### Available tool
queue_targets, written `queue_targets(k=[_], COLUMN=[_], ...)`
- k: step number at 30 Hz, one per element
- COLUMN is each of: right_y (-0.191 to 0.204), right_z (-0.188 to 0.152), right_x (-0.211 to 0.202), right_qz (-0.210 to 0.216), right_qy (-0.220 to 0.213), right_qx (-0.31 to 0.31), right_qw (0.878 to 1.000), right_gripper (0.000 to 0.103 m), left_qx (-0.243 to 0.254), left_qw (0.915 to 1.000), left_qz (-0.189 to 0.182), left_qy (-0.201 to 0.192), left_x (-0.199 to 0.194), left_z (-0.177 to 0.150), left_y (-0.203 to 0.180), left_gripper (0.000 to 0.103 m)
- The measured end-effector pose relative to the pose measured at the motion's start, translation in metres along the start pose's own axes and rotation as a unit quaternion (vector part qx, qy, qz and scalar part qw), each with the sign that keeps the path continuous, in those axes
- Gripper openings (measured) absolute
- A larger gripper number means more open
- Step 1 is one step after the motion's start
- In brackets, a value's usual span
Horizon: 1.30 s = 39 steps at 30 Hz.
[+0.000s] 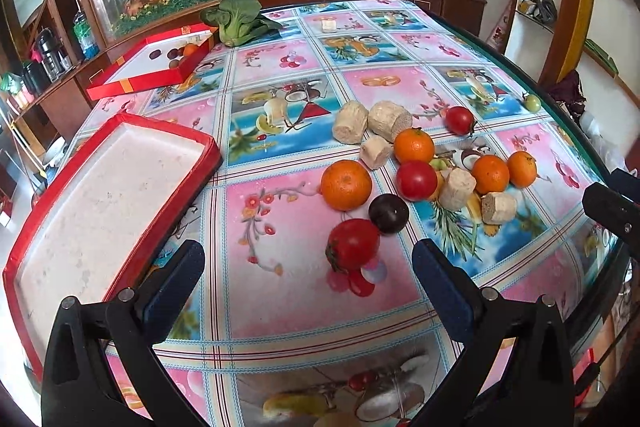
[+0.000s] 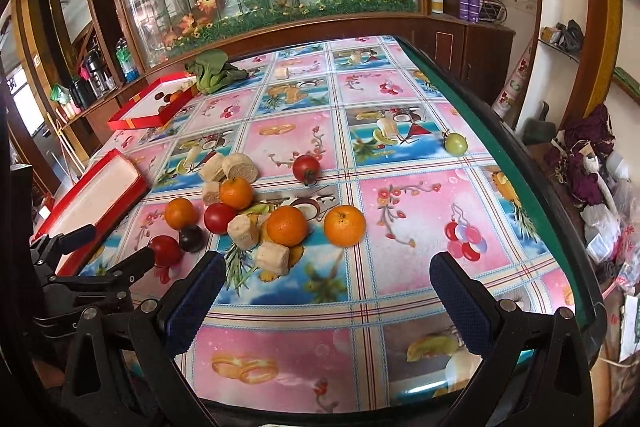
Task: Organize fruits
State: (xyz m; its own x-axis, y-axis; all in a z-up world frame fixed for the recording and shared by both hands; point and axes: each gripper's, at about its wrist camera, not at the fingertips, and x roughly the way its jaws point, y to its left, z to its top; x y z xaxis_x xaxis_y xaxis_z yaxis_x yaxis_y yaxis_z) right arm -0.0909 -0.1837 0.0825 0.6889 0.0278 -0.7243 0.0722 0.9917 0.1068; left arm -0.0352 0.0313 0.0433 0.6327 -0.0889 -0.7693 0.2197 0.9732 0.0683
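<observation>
While both tools hang above the near edge of the table, neither grasps anything: left tool released, fingers spread wide; right tool likewise released and empty. Fruit lies loose in a cluster mid-table: four oranges, nearest at; three red tomatoes, nearest at, touching a dark plum. Beige cylinder pieces are mixed among them. One green fruit sits well apart, near the table's right edge. Near red tray, at the left tool's left side, holds nothing. Far red tray holds a few dark fruits and an orange one. A leafy green vegetable lies just beyond the far tray
</observation>
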Motion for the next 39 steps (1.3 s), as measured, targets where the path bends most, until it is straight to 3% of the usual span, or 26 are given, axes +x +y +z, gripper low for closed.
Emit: queue_targets(k=[20,27,30,36,39], right_y=[0.007,0.008,0.009,0.009,0.005], right_z=[-0.001,0.000,0.000,-0.001,-0.002], right_x=[-0.004,-0.008,-0.009,-0.010,-0.007], right_qz=[-0.001,0.001,0.001,0.004,0.006], right_qy=[0.008,0.002,-0.001,-0.005,-0.002], right_qx=[0.000,-0.004,-0.008,-0.017,-0.012], right_qw=[1.000,1.000,1.000,1.000,1.000], right_gripper=[0.103,0.102,0.102,0.102,0.102], left_qx=[0.020,0.019,0.012,0.002,0.010], left_qw=[0.9998,0.9994,0.9987,0.9901,0.9878], left_qz=[-0.008,-0.030,-0.050,-0.139,-0.153], left_qy=[-0.001,-0.002,0.003,0.017,0.024], left_x=[-0.007,-0.010,-0.009,-0.003,0.000], left_z=[0.001,0.004,0.007,0.010,0.007], left_y=[-0.007,-0.009,-0.007,0.011,0.018], left_gripper=[0.103,0.103,0.103,0.103,0.103])
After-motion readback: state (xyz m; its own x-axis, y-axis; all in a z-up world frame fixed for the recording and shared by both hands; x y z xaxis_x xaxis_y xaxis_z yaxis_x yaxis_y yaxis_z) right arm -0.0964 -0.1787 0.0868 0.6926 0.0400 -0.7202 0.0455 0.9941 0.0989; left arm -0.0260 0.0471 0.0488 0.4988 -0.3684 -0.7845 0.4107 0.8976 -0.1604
